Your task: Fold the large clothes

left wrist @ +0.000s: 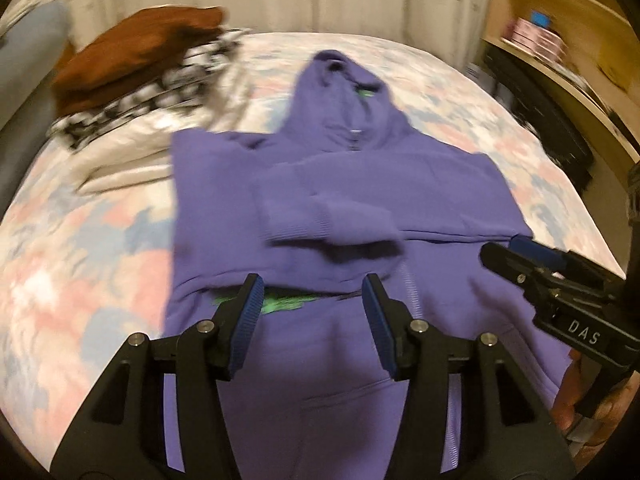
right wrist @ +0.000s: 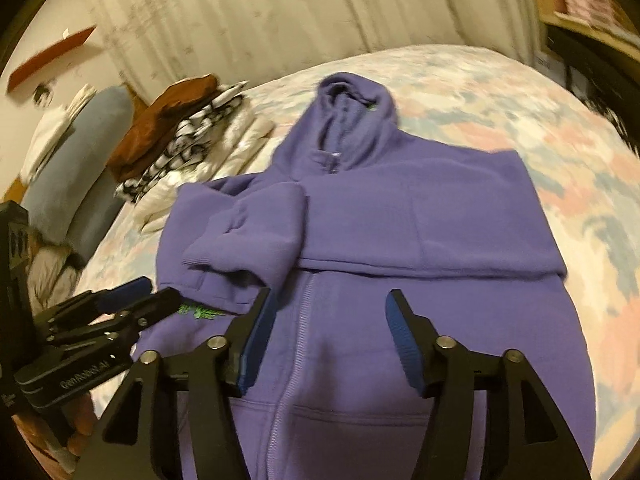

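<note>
A purple zip hoodie (left wrist: pixel 320 200) lies face up on the bed, hood pointing away, both sleeves folded across the chest. It also shows in the right wrist view (right wrist: pixel 380 240). A green print (left wrist: pixel 288 302) peeks out under the folded sleeve. My left gripper (left wrist: pixel 312 312) is open and empty above the hoodie's lower left front. My right gripper (right wrist: pixel 328 332) is open and empty above the zipper (right wrist: pixel 300 340) and lower right front. Each gripper shows in the other's view: the right one (left wrist: pixel 520 256) and the left one (right wrist: pixel 136 300).
The bed has a pastel floral cover (left wrist: pixel 80 260). A pile of folded clothes, brown on top (left wrist: pixel 132 64), lies at the far left beside a grey pillow (right wrist: pixel 76 176). A wooden shelf (left wrist: pixel 560 40) stands right of the bed. Curtains hang behind.
</note>
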Demonstrator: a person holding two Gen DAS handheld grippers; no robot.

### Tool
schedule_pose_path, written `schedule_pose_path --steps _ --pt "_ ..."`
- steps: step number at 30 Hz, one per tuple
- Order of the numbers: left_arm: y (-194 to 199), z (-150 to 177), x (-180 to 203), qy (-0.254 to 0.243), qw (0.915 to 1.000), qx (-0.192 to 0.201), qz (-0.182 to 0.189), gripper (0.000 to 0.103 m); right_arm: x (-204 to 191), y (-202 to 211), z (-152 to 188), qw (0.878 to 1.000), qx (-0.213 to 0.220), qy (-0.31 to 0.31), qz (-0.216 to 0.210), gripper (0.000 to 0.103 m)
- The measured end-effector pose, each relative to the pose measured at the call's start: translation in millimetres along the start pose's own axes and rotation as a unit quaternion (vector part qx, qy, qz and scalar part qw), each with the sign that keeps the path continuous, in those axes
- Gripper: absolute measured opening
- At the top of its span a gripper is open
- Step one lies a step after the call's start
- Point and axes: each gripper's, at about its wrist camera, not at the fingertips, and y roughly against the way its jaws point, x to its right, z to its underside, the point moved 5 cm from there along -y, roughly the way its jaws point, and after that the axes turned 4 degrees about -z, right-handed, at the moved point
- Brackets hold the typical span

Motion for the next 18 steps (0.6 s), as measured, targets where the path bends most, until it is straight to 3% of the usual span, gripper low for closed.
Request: schedule_pose_path --steps 10,18 --pt "-6 29 -62 0.075 0.9962 -0.034 -0.03 0.048 -86 -53 -21 0.986 -0.023 0.163 0.016 0.061" --pt "-18 36 -72 0.088 0.9948 -0.042 -0.029 0.048 -114 -130 -6 0.951 -0.071 0.287 0.095 0.061"
